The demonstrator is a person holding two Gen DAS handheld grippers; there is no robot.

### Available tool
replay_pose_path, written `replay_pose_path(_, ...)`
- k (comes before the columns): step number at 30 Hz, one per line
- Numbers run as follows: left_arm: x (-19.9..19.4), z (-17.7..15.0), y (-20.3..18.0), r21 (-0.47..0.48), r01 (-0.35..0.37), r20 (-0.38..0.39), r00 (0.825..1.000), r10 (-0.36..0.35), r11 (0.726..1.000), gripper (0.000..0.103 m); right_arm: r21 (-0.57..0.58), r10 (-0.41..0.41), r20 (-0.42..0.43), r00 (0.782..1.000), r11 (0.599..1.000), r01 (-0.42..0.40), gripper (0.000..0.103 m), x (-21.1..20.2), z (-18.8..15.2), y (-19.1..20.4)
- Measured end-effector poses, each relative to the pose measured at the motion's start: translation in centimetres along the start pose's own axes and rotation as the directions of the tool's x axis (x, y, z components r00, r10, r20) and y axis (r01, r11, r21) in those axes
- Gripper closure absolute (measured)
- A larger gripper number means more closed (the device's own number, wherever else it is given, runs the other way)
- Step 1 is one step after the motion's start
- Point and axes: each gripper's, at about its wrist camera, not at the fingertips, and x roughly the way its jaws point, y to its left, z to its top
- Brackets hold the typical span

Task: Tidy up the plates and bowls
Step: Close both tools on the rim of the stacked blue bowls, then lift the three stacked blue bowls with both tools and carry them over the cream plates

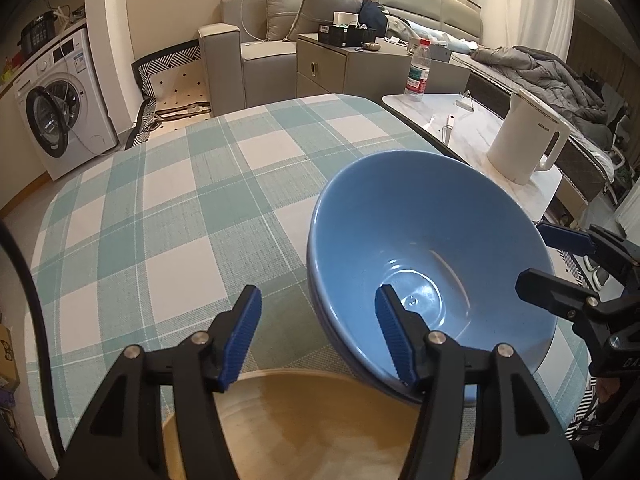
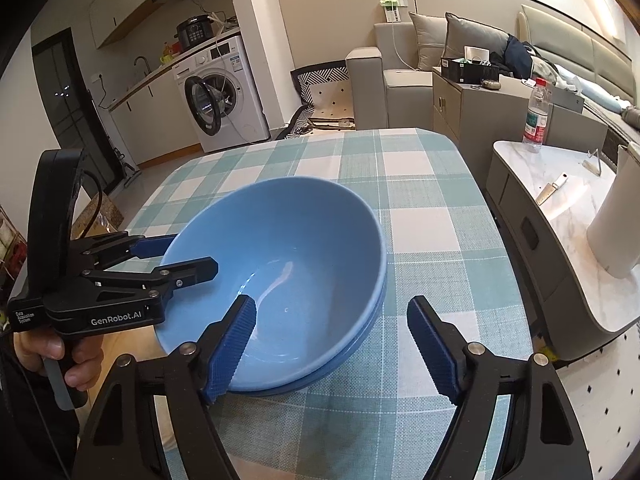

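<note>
On the checked tablecloth point(image 1: 168, 208) sits a glossy blue bowl point(image 1: 432, 248), deep and round, smooth as glazed ceramic, with light glinting off its flat bottom. A second blue rim shows just beneath the first, so there look to be two bowls nested, the upper one tilted a little; the right wrist view shows the same doubled edge on the blue bowl point(image 2: 280, 264). The cloth is a woven teal-and-white plaid, coarse in texture. Just beside the bowls, toward the near edge, lies one pale wooden plate point(image 1: 304, 416), flat, round and matte, its grain faintly visible; the lower bowl's edge appears to overlap its rim.

The left gripper point(image 1: 318, 336) is spread wide and grasps nothing: its right finger hangs over the bowl's near wall, its left finger over bare cloth, both with ribbed blue pads on black arms, above the wooden plate. The right gripper point(image 2: 332, 344) is likewise spread wide and empty; its left pad stands over the bowl's near wall and its right pad over the cloth outside the rim, so the rim lies between its fingers. Whether any pad touches the bowl I cannot tell.

Beyond the cloth, on a white marble-look side table point(image 1: 472, 136), stand one white electric kettle point(image 1: 528, 136) and one clear plastic water bottle point(image 1: 418, 70) with a red cap. One white washing machine point(image 2: 224, 96) stands against the far wall.
</note>
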Motion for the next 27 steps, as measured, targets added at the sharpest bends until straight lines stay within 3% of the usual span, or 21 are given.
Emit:
replay_pose_path(11,0.8,0.0,0.5,-0.042,0.034,-0.016,0.999,-0.035,0.999,0.043,0.041,0.049,-0.023,0.999,0.998,-0.048,0.023,1.2,-0.3,-0.8)
replay_pose_path(27,1.5,0.1,-1.1,-0.019,0.097,-0.024,0.995,-0.098,0.995,0.048,0.059,0.075,-0.031,0.997,0.996,-0.073,0.029,2.0,-0.3,-1.4)
